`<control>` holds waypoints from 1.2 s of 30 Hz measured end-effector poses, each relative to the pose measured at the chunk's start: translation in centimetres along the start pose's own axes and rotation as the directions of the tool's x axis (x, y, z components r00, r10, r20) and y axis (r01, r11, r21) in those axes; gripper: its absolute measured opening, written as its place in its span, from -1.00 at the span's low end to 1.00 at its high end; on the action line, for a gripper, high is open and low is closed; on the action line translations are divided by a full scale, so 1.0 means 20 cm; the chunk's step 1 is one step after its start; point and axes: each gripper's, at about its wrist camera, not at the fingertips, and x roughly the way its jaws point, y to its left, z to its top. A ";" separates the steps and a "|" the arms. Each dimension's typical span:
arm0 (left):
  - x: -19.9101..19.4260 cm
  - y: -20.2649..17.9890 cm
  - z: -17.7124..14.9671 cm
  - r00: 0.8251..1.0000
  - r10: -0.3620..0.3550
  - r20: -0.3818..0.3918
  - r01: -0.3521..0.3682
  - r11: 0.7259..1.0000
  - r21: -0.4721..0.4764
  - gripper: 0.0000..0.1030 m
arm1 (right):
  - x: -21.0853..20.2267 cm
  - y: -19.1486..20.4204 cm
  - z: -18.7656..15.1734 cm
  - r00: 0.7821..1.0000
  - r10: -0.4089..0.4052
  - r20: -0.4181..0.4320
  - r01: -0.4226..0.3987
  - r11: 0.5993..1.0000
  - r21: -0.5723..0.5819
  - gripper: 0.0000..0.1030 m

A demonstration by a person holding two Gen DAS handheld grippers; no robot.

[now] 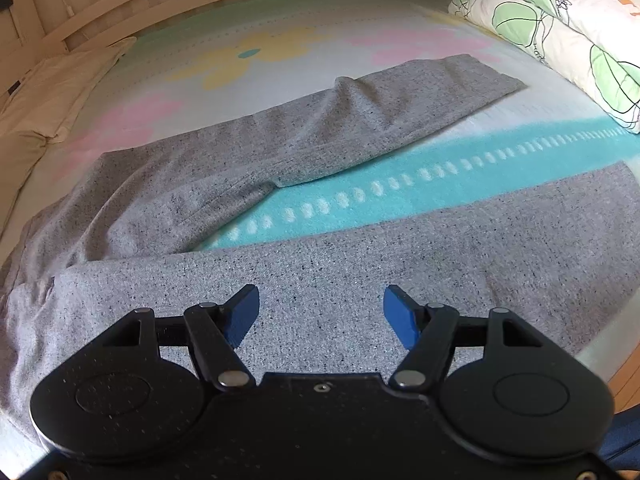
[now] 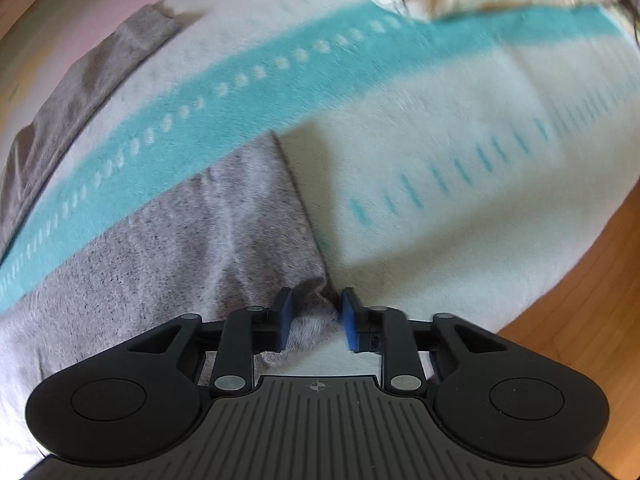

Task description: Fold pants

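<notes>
The grey pants [image 1: 168,208] lie spread flat on the bed [image 1: 280,12] in an open V. The waist is off to the left in the left wrist view, and the two legs run out to the right with a teal stripe [image 1: 400,188] of the bedcover showing between them. The near leg [image 1: 360,264] has its long axis running left to right directly under both claws. The far leg [image 1: 360,120] angles away toward the folded leaf-print quilt [image 1: 560,40] at the head end. The left claw [image 1: 320,312] hovers with its blue pads spread wide and nothing between them, above the upper part of the near leg and not visibly touching the cloth. The right claw [image 2: 316,316] sits at the opposite end of that same leg, right at the hem corner [image 2: 320,300] nearest the bed's edge, with wooden floor [image 2: 580,300] just beyond. Its pads are drawn close with the corner of cloth bunched up between them, which reads as a pinch on the hem. So the right hand has the cuff end and the left is the nearer one to the thigh and waist. In the right wrist view the far leg [image 2: 80,92] lies up and to the left, across the stripe. Laying one leg on the other would likely mean carrying the near leg sideways across its own length, away from the edge. The left claw has no grip yet, so a pull from the hem alone may drag the leg askew.
</notes>
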 end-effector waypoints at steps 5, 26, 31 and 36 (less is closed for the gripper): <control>0.01 0.01 0.00 1.000 0.005 -0.008 -0.005 1.000 -0.006 0.37 | 0.03 0.07 -0.02 0.990 -0.138 -0.003 0.138 0.988 -0.063 -0.92; 0.20 0.17 0.07 0.992 0.024 -0.122 -0.039 0.991 -0.125 0.43 | -0.25 0.64 0.22 0.949 0.149 0.276 -0.132 0.988 -0.079 -0.59; 0.17 0.35 0.29 0.995 0.074 -0.073 -0.085 0.984 -0.158 0.43 | -0.21 0.84 0.34 0.949 0.191 0.249 -0.157 0.976 -0.150 -0.59; 0.19 0.54 0.49 0.990 0.130 -0.061 -0.138 0.976 -0.168 0.43 | -0.17 0.99 0.51 0.938 0.249 0.240 -0.214 0.963 -0.161 -0.59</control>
